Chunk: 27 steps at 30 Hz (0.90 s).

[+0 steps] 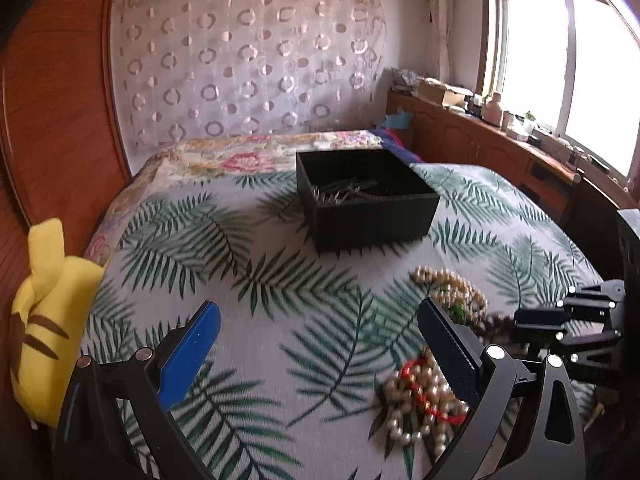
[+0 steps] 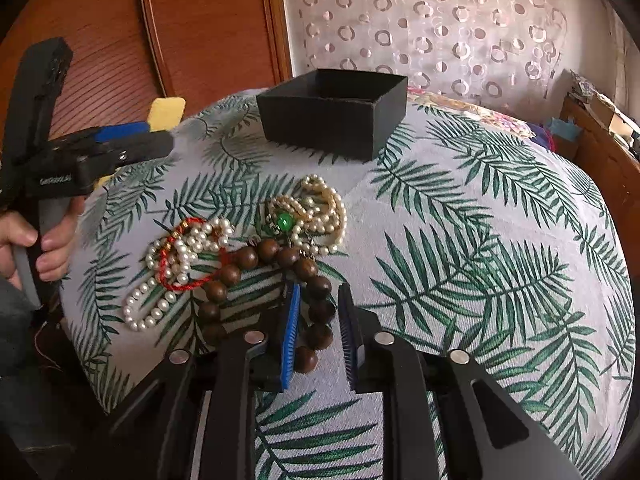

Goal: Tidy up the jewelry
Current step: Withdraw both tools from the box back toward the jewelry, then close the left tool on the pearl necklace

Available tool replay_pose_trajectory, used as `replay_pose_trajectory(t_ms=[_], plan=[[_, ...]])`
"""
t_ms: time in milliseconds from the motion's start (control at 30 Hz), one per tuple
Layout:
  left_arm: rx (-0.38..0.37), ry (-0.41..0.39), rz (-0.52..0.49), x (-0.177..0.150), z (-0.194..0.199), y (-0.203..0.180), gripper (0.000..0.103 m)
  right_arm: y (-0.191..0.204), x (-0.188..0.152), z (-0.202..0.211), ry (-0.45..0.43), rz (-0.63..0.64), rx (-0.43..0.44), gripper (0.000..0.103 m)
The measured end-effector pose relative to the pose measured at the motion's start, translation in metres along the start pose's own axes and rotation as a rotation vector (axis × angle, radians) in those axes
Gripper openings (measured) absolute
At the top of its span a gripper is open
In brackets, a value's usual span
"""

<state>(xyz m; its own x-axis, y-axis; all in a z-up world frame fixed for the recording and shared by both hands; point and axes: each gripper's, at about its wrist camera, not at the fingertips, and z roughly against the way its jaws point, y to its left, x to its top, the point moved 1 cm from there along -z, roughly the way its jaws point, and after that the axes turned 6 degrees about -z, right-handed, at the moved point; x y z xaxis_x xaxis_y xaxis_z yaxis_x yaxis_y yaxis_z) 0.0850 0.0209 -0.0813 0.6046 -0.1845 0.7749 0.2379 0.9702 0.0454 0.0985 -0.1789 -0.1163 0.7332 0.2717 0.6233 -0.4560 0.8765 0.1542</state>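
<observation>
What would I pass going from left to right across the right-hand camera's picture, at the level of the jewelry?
Hand → white pearl strand with red cord → brown wooden bead bracelet → cream pearl necklace with green bead → bare leaf-print cover.

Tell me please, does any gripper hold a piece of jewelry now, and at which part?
Nothing is held. The left gripper is wide open and empty; the right gripper straddles the wooden bead bracelet, its pads not touching.
</observation>
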Motion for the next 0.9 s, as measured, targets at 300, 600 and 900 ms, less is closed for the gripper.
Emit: replay_pose_trajectory(t_ms=[300,600,900], plan=[[-0.021,0.047,0.006,-0.014,-0.008,-0.002,0.095,0.002,-0.003,0.004,-0.018,0.031,-0.018,0.015],[-0.060,0.058,-0.028,-0.008,-0.014,-0.018,0.095,-0.029,0.006,0.042,-0.145,-0.037,-0.064,0.015],[-0.142,0.085,-0.060,0.010,-0.030,-0.035,0.084,-0.050,-0.007,0.034,-0.122,-0.083,-0.098,0.015]])
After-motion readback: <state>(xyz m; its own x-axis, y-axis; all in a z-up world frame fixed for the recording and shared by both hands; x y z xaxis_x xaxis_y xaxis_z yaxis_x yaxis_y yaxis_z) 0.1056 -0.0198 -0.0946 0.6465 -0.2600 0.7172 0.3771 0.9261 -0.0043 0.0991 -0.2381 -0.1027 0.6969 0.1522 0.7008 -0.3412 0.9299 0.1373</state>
